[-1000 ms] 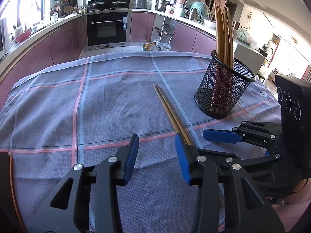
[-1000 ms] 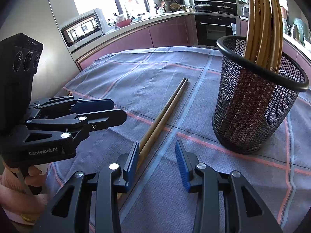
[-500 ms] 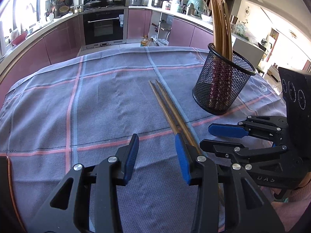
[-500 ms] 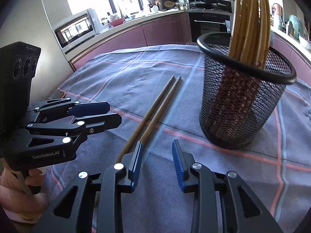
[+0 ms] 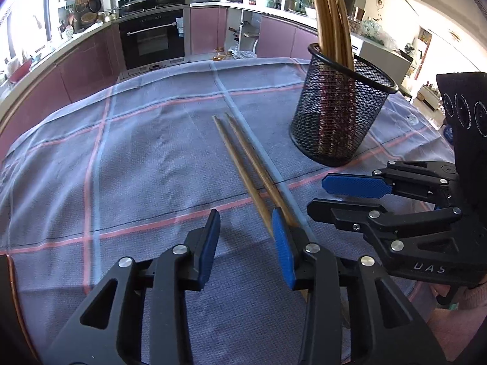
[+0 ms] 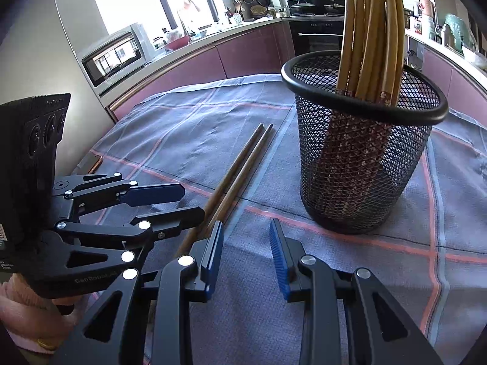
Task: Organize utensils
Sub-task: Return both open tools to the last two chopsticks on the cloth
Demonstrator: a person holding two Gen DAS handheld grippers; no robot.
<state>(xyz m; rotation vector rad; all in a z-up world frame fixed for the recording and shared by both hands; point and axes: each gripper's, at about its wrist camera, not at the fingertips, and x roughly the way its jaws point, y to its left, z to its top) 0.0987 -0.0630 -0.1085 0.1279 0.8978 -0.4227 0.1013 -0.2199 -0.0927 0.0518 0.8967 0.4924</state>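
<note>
We are working in a kitchen with maroon cabinets, at a table (image 5: 127,158) under a grey-blue checked cloth. A pair of wooden chopsticks (image 5: 243,164) is lying side by side on the cloth, just left of a black mesh holder (image 6: 359,164) that is already standing full of chopsticks. We are holding the left gripper (image 5: 246,237) low over their near ends, jaws apart and gripping nothing. We are holding the right gripper (image 6: 246,249) beside it, jaws likewise apart and empty.
</note>
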